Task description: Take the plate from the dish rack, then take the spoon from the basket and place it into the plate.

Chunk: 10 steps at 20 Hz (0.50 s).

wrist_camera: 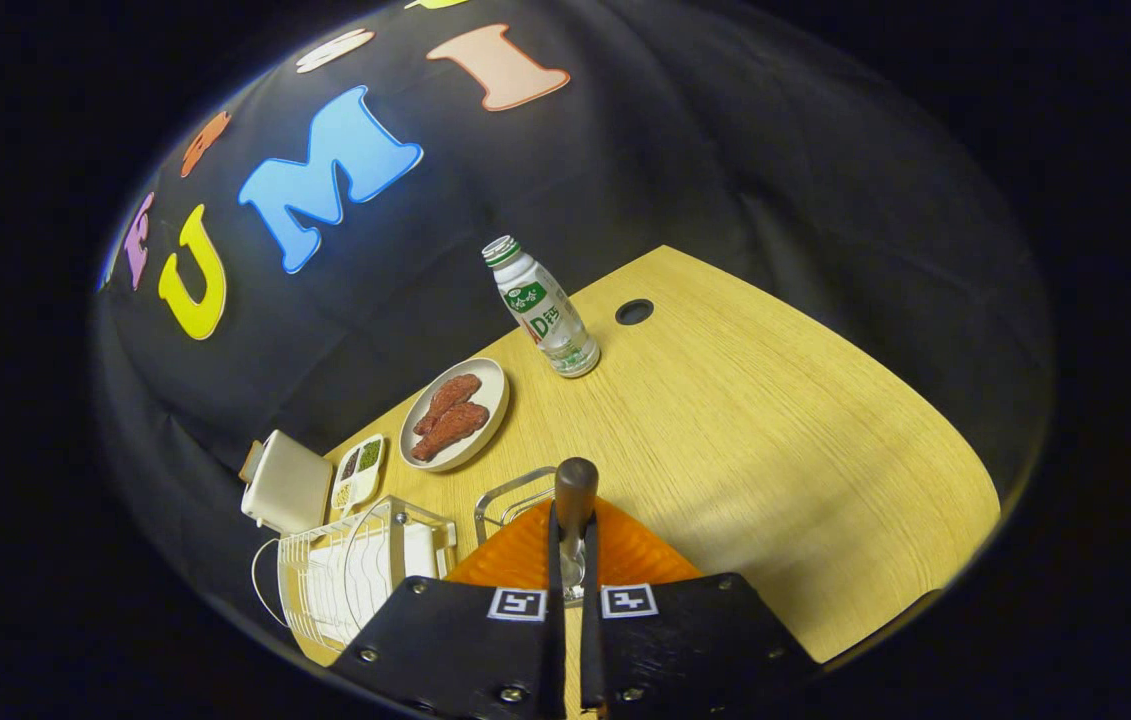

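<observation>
A gripper (573, 560) holds a spoon (575, 500) upright by its shaft, both fingers pinched closed on the metal just below the dark wooden handle, which stands clear above the fingertips. Directly beneath and just beyond the fingers lies the orange plate (625, 550), out of the rack and flat on the pale wooden tabletop (775, 430), which suggests the first half of the job is done and the spoon is being carried over for its drop. The vertical hold looks chosen to lift the spoon straight up out of the wire basket (510, 497), whose rim shows just left of the plate; whether anything remains inside it cannot be made out. Further left and nearer sits the white dish rack (345, 575), its wire slots holding no plate that can be seen. Beyond the rack, against the booth's black cloth wall, stand a cream box-shaped appliance (283, 485) and a small divided tray (358, 470) with dark and green contents in its compartments. Farther off, an oval dish (480, 395) carries two reddish-brown pieces of food, and a plastic drink bottle (543, 310) with a green label stands upright near a round cable hole (634, 311) in the tabletop, all well apart from the plate.
</observation>
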{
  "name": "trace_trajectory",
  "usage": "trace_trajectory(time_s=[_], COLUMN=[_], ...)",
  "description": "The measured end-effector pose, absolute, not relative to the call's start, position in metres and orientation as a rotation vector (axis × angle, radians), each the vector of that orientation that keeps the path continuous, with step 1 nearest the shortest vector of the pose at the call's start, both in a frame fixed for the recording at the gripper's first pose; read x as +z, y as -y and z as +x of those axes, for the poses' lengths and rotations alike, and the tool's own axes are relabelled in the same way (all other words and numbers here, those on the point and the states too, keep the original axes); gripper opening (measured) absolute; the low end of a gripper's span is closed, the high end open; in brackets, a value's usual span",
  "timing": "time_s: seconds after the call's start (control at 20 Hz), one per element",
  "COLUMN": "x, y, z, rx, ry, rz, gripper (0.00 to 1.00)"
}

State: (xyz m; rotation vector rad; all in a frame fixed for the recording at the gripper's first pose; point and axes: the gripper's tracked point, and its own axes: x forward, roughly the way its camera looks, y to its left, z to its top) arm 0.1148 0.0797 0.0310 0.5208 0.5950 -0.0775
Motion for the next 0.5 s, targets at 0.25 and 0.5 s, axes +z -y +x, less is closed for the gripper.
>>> trace_trajectory(time_s=[0.25,0.5], x=[0.053,0.079], y=[-0.074,-0.063], z=[0.117,0.115], rx=[-0.051,-0.035], ry=[-0.565,-0.527], rz=[0.464,0.426], gripper=[0.06,0.06])
